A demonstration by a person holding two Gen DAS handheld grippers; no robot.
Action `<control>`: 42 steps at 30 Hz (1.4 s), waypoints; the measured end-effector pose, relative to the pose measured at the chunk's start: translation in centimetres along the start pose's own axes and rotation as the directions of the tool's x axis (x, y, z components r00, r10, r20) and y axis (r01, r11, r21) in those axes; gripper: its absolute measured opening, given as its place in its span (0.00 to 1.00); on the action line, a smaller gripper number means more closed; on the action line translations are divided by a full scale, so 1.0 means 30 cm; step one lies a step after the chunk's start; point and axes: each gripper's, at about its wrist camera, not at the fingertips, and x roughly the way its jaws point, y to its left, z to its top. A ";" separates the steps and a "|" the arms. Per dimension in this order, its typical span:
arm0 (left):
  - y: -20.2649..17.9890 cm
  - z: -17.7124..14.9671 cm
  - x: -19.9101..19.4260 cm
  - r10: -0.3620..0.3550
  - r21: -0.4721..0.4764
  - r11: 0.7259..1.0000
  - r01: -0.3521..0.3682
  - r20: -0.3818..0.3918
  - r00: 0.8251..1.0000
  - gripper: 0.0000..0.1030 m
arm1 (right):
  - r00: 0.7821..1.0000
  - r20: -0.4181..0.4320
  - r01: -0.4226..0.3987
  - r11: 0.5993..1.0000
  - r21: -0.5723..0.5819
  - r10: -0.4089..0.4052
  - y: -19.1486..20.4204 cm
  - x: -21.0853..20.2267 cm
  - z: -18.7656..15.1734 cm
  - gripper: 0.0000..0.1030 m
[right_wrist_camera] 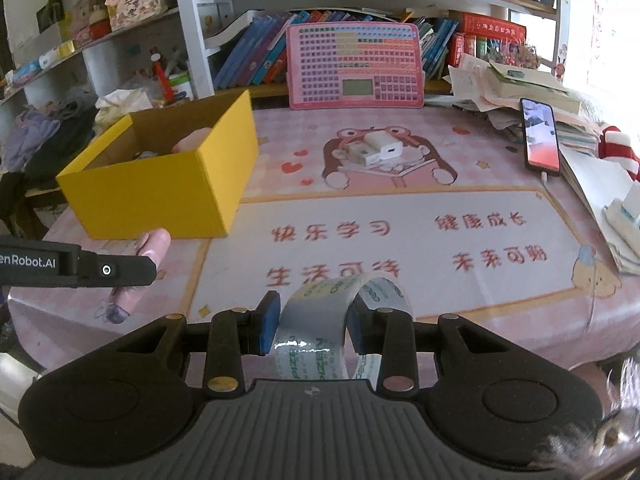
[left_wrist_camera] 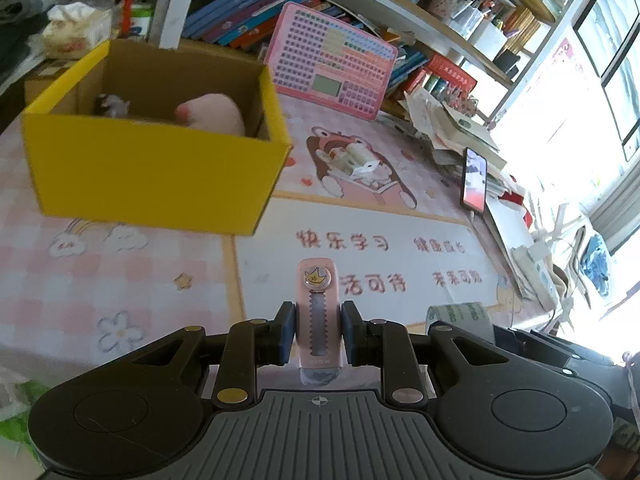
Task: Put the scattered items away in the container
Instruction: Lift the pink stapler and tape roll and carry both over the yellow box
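My left gripper (left_wrist_camera: 318, 332) is shut on a pink retractable eraser (left_wrist_camera: 318, 300) with a crown sticker, held above the pink desk mat. The eraser also shows in the right wrist view (right_wrist_camera: 154, 244), behind the left gripper's finger (right_wrist_camera: 108, 270). My right gripper (right_wrist_camera: 313, 328) is shut on a roll of clear tape (right_wrist_camera: 316, 320) with green print; the roll also shows in the left wrist view (left_wrist_camera: 458, 314). The open yellow cardboard box (left_wrist_camera: 156, 176) stands at the far left and holds a pink soft thing (left_wrist_camera: 214, 114) and a small grey item (left_wrist_camera: 112, 106). A white charger (right_wrist_camera: 380, 148) lies mid-mat.
A pink toy keyboard board (right_wrist_camera: 354, 66) leans against shelved books at the back. A phone (right_wrist_camera: 540, 138) on a cable rests on stacked papers (right_wrist_camera: 508, 84) at the right. Tissues (left_wrist_camera: 76, 30) and clutter sit behind the box (right_wrist_camera: 160, 184).
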 end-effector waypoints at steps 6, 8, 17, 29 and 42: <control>0.081 -0.040 -0.066 0.006 -0.033 0.999 -0.006 -0.005 1.000 0.22 | 0.999 -0.022 -0.026 0.999 -0.033 0.025 0.102 -0.020 -0.029 0.32; 0.106 -0.049 -0.086 0.012 -0.041 0.999 -0.012 -0.001 1.000 0.22 | 0.999 -0.026 -0.039 0.997 -0.060 0.037 0.134 -0.023 -0.035 0.32; 0.218 -0.067 -0.156 0.046 -0.113 0.993 -0.042 0.027 0.999 0.22 | 0.995 -0.037 -0.092 0.987 -0.133 0.088 0.256 -0.010 -0.032 0.32; 0.307 -0.076 -0.208 0.093 -0.156 0.984 -0.085 0.047 0.995 0.22 | 0.986 -0.049 -0.165 0.966 -0.201 0.158 0.370 0.014 -0.027 0.32; 0.333 -0.037 -0.246 0.110 -0.156 0.983 -0.092 0.111 0.988 0.22 | 0.984 0.018 -0.165 0.948 -0.273 0.177 0.415 0.008 0.026 0.32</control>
